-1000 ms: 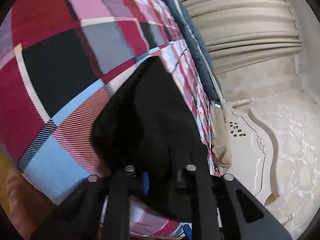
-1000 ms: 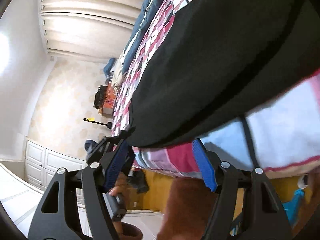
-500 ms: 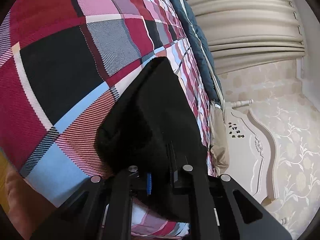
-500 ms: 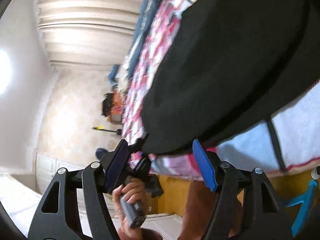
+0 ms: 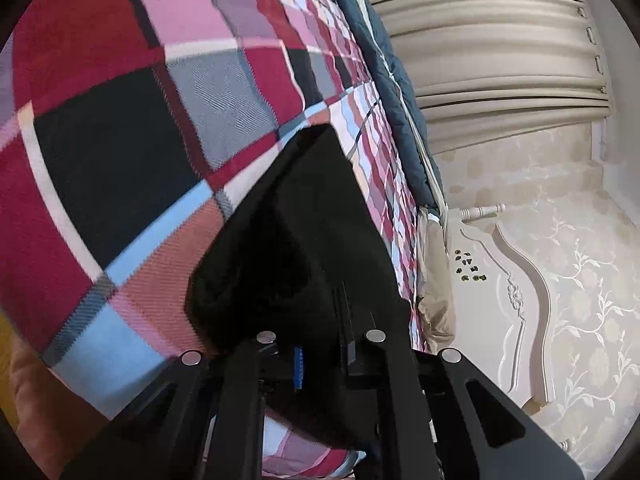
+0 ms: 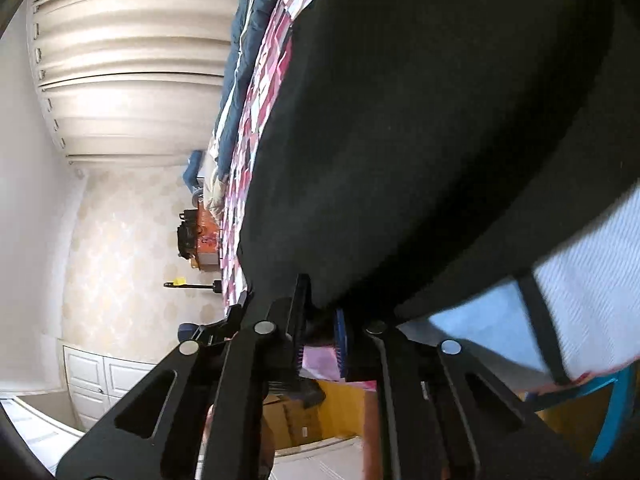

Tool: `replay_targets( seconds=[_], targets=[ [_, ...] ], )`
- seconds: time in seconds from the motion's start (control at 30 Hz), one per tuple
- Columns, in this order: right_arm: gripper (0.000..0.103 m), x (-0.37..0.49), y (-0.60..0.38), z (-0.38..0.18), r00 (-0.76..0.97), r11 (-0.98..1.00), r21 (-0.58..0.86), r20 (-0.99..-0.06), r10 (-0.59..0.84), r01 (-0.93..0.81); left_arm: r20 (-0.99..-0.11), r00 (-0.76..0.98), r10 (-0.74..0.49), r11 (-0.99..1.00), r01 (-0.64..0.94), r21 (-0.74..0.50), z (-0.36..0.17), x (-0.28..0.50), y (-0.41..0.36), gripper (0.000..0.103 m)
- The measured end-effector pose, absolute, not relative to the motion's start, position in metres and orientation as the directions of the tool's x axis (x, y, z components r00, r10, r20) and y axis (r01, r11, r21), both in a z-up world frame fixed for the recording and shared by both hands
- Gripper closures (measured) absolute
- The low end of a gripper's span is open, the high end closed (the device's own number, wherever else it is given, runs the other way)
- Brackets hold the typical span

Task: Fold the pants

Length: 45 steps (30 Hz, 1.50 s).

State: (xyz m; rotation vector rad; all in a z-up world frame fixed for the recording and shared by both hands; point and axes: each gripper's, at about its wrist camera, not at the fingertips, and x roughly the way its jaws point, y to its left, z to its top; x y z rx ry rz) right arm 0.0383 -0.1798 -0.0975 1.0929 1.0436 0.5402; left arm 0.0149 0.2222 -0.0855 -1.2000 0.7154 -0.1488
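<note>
The black pants point(image 5: 296, 240) lie on a plaid bedspread point(image 5: 120, 140) of red, black, grey and light blue squares. My left gripper point(image 5: 320, 356) is shut on the near edge of the pants, and the cloth hides its fingertips. In the right wrist view the pants point(image 6: 420, 128) fill most of the frame. My right gripper point(image 6: 320, 340) is shut on their near edge at the side of the bed, with the blue pads close together around the cloth.
A dark blue quilt point(image 5: 384, 64) lies along the far side of the bed. Cream curtains point(image 5: 492, 52) hang behind it. A white carved headboard point(image 5: 516, 300) stands at the right. A white cabinet point(image 6: 104, 380) and orange clutter point(image 6: 200, 232) are beyond the bed.
My right gripper was open around the pants' edge and has closed on it. My left gripper has stayed shut on the pants and lifted slightly.
</note>
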Motion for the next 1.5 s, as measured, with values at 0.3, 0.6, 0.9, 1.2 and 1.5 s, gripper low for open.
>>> replay_targets(
  seconds=[0.3, 0.6, 0.9, 1.2, 1.5],
  targets=[
    [0.089, 0.036, -0.172, -0.106, 0.403, 0.406, 0.910, -0.404, 0.821, 0.083, -0.441, 0.778, -0.448, 0.391, -0.273, -0.879, -0.101, 0.011, 0.239, 0.091],
    [0.057, 0.000, -0.310, -0.060, 0.584, 0.489, 0.870, -0.433, 0.687, 0.070, -0.534, 0.780, -0.327, 0.574, -0.285, -0.768, -0.063, -0.022, 0.233, 0.076],
    [0.052, -0.060, -0.619, -0.035, 0.865, 0.418, 0.789, -0.501, 0.011, 0.451, -0.491, 0.823, -0.286, 0.676, -0.190, -0.712, -0.018, -0.021, 0.193, 0.049],
    [0.093, -0.030, -0.707, -0.059, 0.859, 0.338, 0.802, -0.511, -0.038, 0.492, -0.580, 0.750, -0.317, 0.727, -0.200, -0.657, -0.037, 0.000, 0.144, 0.049],
    [0.098, 0.008, -0.722, -0.052, 0.823, 0.542, 0.664, -0.559, -0.097, 0.515, -0.605, 0.736, -0.304, 0.725, -0.234, -0.648, -0.052, 0.009, 0.141, 0.045]
  ],
)
